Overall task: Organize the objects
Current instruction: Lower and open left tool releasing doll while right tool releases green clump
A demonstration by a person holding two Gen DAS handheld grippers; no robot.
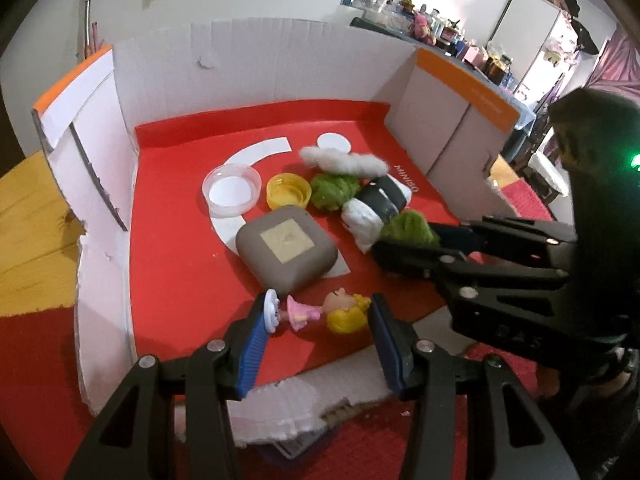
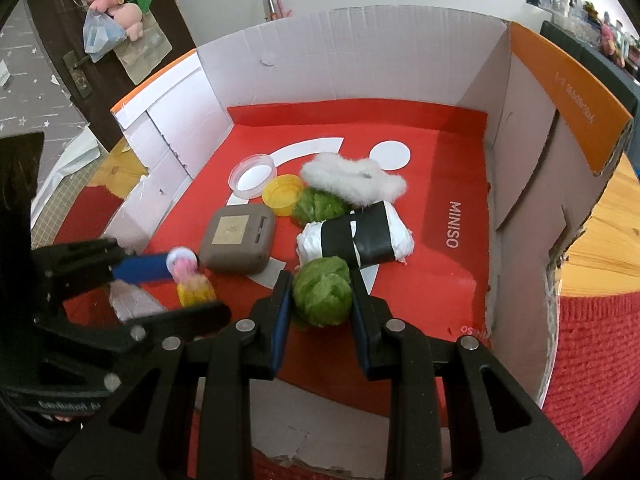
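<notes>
A red-floored cardboard box holds the objects. My left gripper straddles a small doll with yellow hair and pink dress; its jaws stand apart beside the doll's ends. The doll also shows in the right wrist view. My right gripper brackets a green yarn ball, with the pads close against its sides. Behind lie a white roll with a black band, a second green ball, white fluff, a yellow cap, a clear lid and a grey square case.
The box stands on a wooden table with red cloth at the front. Its white walls rise at the back and sides; the front wall is torn low. Cluttered shelves stand far behind.
</notes>
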